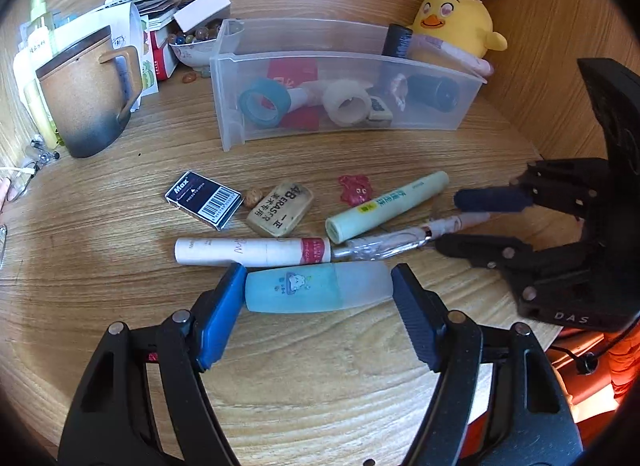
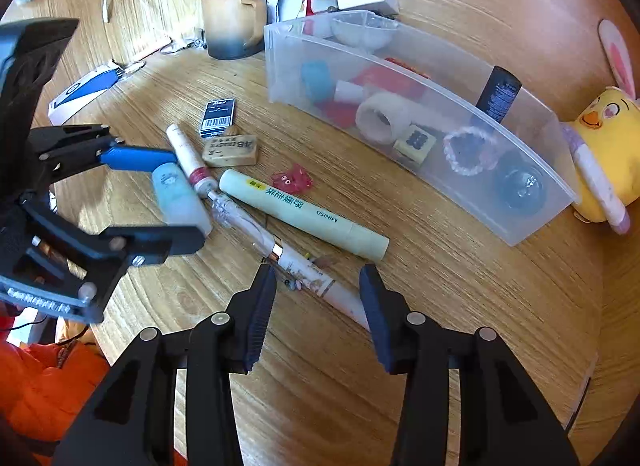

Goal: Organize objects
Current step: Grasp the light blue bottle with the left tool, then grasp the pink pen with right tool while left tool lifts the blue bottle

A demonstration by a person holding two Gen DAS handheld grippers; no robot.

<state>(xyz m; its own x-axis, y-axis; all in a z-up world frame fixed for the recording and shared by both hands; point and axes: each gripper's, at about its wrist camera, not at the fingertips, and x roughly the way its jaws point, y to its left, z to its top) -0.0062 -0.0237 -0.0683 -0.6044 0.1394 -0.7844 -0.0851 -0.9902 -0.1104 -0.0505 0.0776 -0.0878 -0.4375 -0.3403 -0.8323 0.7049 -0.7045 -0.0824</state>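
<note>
Left wrist view: we clamp the blue tube, end to end.

Our left gripper [image 1: 318, 292] pinches the squat blue frosted-cap tube [image 1: 316, 286] lengthwise on the wooden desk [image 1: 320, 378]. Our right gripper [image 2: 318, 298] straddles the slim white patterned pen [image 2: 316, 280], fingers apart (contact unclear). We should lift straight, clearing neighbours, toward the clear plastic tray [image 1: 464, 99].

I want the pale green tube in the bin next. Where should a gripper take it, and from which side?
Grip the green tube at mid-body, from above, fingers across its width. It lies flat, and its round barrel is narrow enough there. The eraser and pen crowd its flat end.
</note>
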